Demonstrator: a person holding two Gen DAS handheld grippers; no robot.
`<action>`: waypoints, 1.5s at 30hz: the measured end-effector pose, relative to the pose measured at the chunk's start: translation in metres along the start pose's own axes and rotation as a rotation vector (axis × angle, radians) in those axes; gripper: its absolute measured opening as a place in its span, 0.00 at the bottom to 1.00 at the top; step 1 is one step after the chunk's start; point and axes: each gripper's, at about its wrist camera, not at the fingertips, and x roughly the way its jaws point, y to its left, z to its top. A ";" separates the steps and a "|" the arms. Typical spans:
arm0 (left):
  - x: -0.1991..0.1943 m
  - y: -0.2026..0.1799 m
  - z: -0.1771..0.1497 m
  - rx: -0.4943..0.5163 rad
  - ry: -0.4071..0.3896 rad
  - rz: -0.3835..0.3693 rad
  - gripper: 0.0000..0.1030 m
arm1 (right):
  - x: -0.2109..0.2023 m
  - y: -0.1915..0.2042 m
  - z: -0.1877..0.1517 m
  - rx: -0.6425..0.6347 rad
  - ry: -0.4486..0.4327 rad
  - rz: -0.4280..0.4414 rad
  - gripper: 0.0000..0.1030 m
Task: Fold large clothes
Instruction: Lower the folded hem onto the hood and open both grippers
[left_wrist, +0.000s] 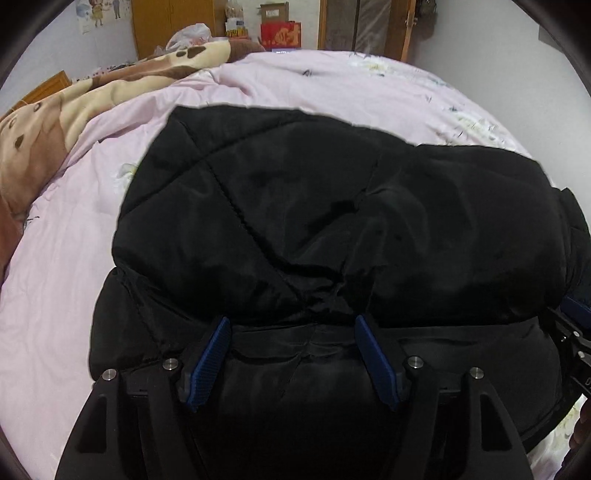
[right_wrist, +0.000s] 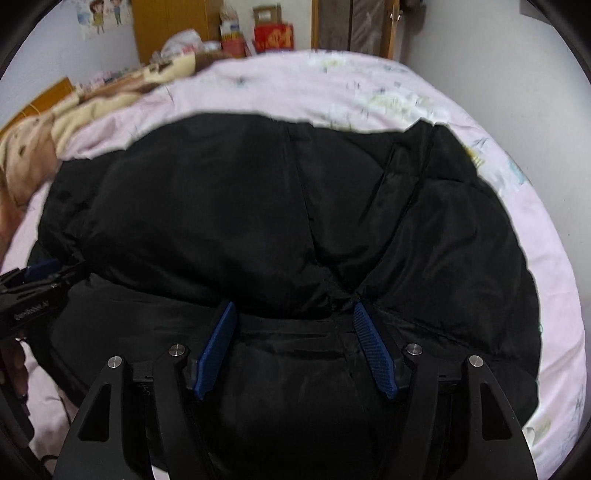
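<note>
The black padded nylon jacket (left_wrist: 332, 221) lies folded on the pink quilted bedspread (left_wrist: 295, 81). The left gripper (left_wrist: 293, 325) and right gripper (right_wrist: 295, 314) are both released over its near fold. It looks puffy, slick and springy; pinch the stitched seam edges.

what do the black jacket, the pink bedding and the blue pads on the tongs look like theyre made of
Jacket: looks like smooth synthetic shell, nylon or polyester, with padding; faint sheen, puffy stitched panels.
Bedding: matte woven fabric, likely cotton or a blend; soft fine creases, faint floral print.
Pads: probably rubber or moulded plastic; matte blue with a fine ribbed grip texture. Which one the look leaves open.
</note>
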 end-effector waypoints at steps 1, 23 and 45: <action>0.005 -0.001 0.000 0.007 0.001 0.006 0.68 | 0.007 0.002 0.001 -0.010 0.016 -0.009 0.64; -0.020 0.038 -0.025 0.034 -0.032 0.089 0.71 | -0.037 -0.083 -0.006 0.067 -0.052 -0.102 0.64; -0.001 0.049 -0.018 0.029 0.014 0.038 0.72 | 0.010 -0.078 -0.021 0.035 0.070 -0.065 0.67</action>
